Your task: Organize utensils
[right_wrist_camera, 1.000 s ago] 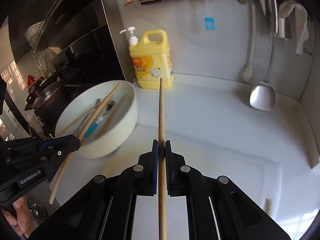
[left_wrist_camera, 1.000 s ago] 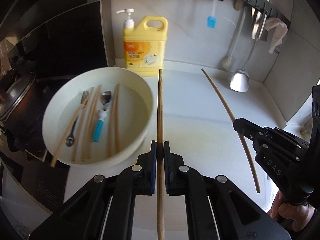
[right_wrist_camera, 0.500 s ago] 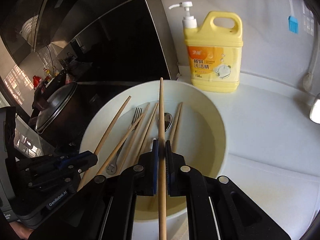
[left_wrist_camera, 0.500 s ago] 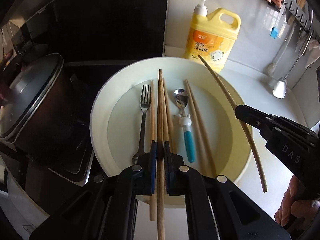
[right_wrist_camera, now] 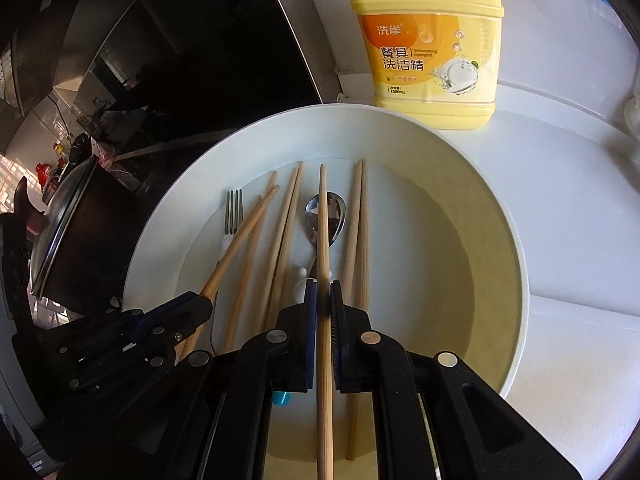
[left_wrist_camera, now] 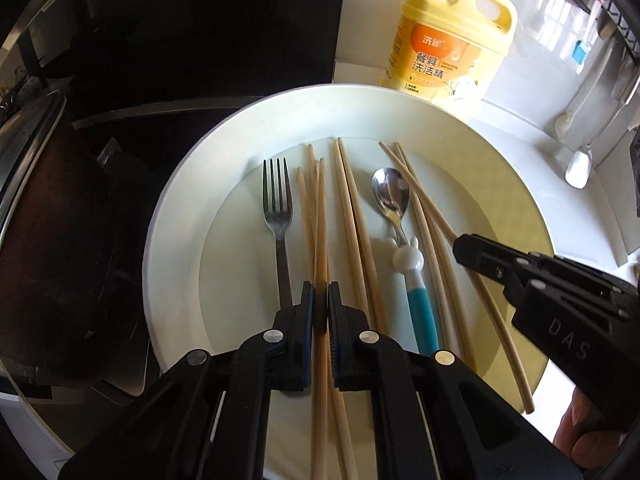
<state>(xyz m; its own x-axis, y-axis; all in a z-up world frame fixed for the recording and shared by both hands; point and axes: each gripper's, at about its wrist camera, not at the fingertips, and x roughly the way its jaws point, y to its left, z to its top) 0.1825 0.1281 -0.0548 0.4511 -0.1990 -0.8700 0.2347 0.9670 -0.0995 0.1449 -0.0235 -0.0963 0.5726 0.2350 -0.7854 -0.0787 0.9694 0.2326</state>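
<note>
A white bowl point(left_wrist_camera: 180, 184) point(right_wrist_camera: 460, 152) holds a fork point(left_wrist_camera: 277, 204) point(right_wrist_camera: 233, 210), a blue-handled spoon point(left_wrist_camera: 390, 194) point(right_wrist_camera: 334, 208) and several wooden chopsticks. My left gripper point(left_wrist_camera: 319, 300) is shut on a chopstick point(left_wrist_camera: 320, 224) and holds it low over the bowl, above the other chopsticks. My right gripper point(right_wrist_camera: 323, 300) is shut on another chopstick point(right_wrist_camera: 323, 216) that lies over the spoon. The right gripper also shows in the left wrist view point(left_wrist_camera: 464, 242), and the left gripper in the right wrist view point(right_wrist_camera: 200, 304).
A yellow dish soap bottle point(left_wrist_camera: 448, 52) point(right_wrist_camera: 428, 52) stands behind the bowl on the white counter point(right_wrist_camera: 568, 208). A dark pot with a lid point(right_wrist_camera: 68, 232) and a black stove point(left_wrist_camera: 160, 60) are to the left. Hanging utensils point(left_wrist_camera: 580, 160) are at the back right.
Both grippers moved left from over the counter to above the bowl and lowered, each carrying its chopstick down among the utensils in the bowl.
</note>
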